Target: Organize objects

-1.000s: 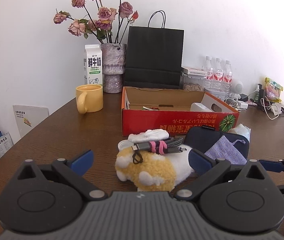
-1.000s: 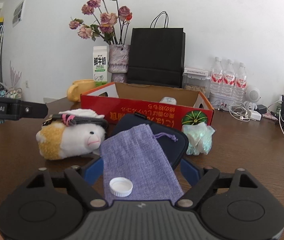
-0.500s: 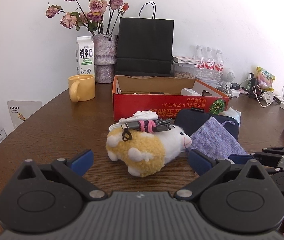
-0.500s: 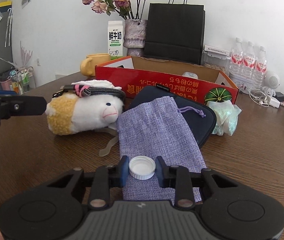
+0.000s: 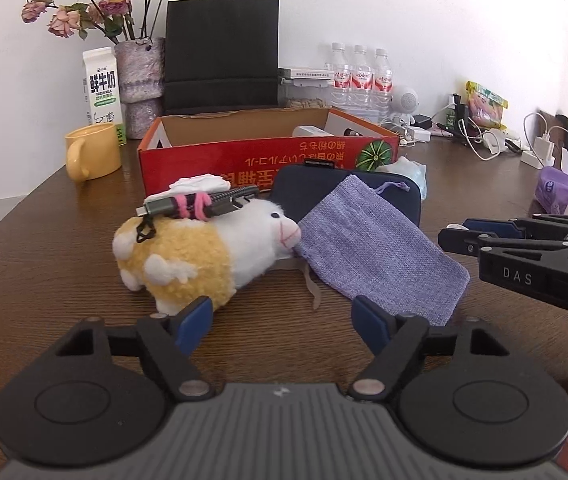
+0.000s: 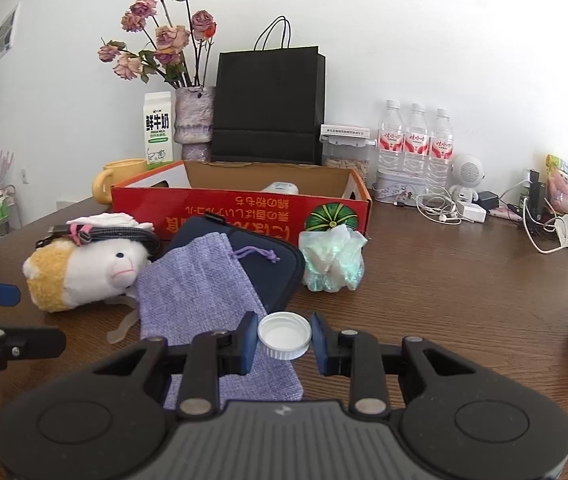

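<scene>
Cluttered bench (image 6: pixel 444 292): my right tool (image 6: pixel 284 338) pinched the white cap (image 6: pixel 284 335) above the purple pouch (image 6: pixel 200 280) (thin rim, I feared slipping); my left tool (image 5: pixel 280 320), empty, had just been narrowing near the plush toy (image 5: pixel 200 256).

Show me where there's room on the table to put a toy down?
Bare wood lies left of the plush animal, in front of the yellow mug. More lies right of the crumpled plastic. It's crowded where the purple pouch, dark case and red box bunch together.
</scene>
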A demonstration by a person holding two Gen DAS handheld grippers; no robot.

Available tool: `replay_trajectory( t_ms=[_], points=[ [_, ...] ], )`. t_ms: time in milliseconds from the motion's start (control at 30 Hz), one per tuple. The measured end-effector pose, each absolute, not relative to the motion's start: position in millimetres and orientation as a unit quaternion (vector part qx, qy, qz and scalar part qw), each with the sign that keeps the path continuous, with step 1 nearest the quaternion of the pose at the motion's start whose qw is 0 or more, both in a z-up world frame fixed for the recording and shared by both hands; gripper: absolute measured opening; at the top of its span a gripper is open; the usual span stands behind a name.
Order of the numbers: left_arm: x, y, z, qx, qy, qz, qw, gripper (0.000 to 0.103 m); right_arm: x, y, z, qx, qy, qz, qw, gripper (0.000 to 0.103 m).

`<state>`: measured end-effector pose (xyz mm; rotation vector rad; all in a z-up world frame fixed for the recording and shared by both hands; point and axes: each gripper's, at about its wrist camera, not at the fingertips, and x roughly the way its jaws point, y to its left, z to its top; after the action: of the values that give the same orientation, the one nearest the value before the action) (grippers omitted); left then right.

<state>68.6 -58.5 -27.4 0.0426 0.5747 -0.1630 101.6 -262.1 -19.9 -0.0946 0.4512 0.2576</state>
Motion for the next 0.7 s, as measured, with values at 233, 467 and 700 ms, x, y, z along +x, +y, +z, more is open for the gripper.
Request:
replay_trajectory(
  t_ms=[233,467,700],
  points=[
    [88,-79,-34,0.032,0.3,-0.075,0.95,0.048,98,-262,-24,-0.043,0.22,0.137,0.965,0.028],
    [109,-90,-40,0.024,0.316,-0.056,0.947,0.028,95,-264,-23,-0.037,0.211,0.141,0.967,0.027],
    [112,-98,-42,0.024,0.306,-0.043,0.951,0.017,93,-261,-23,-0.044,0.208,0.141,0.967,0.027]
  ],
)
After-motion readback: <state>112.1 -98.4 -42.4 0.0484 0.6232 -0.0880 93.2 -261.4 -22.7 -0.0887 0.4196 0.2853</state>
